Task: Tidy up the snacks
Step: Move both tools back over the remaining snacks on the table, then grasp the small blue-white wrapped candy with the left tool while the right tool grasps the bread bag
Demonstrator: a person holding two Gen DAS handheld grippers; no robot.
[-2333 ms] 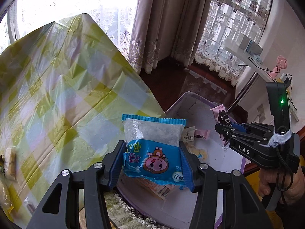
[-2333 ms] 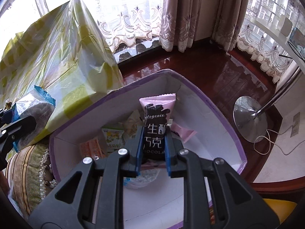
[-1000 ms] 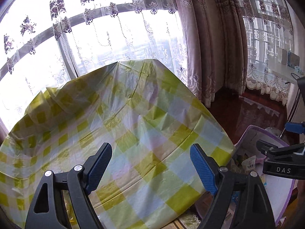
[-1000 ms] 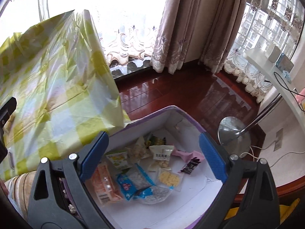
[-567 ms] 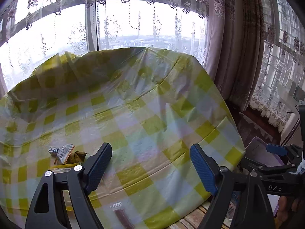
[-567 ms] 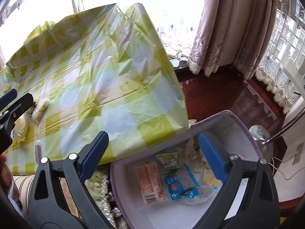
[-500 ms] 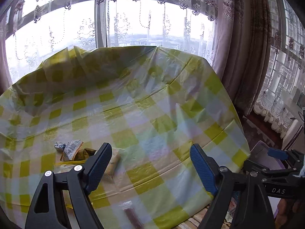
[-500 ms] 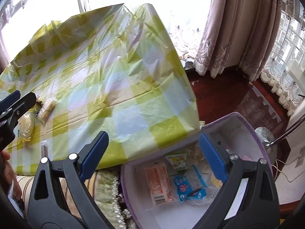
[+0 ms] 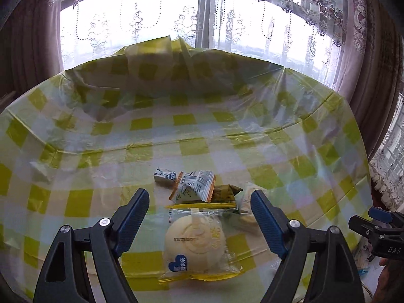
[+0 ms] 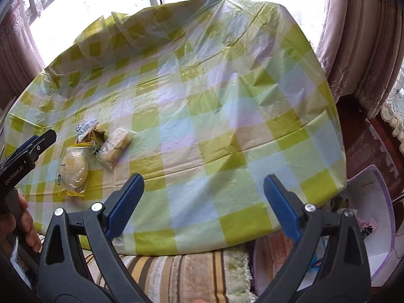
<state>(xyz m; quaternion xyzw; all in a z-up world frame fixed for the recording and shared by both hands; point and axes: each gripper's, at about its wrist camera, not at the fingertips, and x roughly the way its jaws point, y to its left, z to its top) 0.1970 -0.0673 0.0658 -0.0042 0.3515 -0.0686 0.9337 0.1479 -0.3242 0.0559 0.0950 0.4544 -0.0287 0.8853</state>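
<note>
Left tongs (image 9: 199,217) spread wide, nothing clamped, hovering over round cake packet (image 9: 195,245) lying flat on checked table (image 9: 252,136). Just beyond packet: small blue-white candy (image 9: 164,175), grey-orange wrapper (image 9: 194,185), olive wrapper (image 9: 224,193), all bunched together. Pale bread packet (image 10: 115,146) just right of that cluster. Right tongs (image 10: 203,202) also wide apart, empty, above bare table near its front edge. Purple-rimmed box (image 10: 378,202) with snacks inside off table's right side, lower down.
</note>
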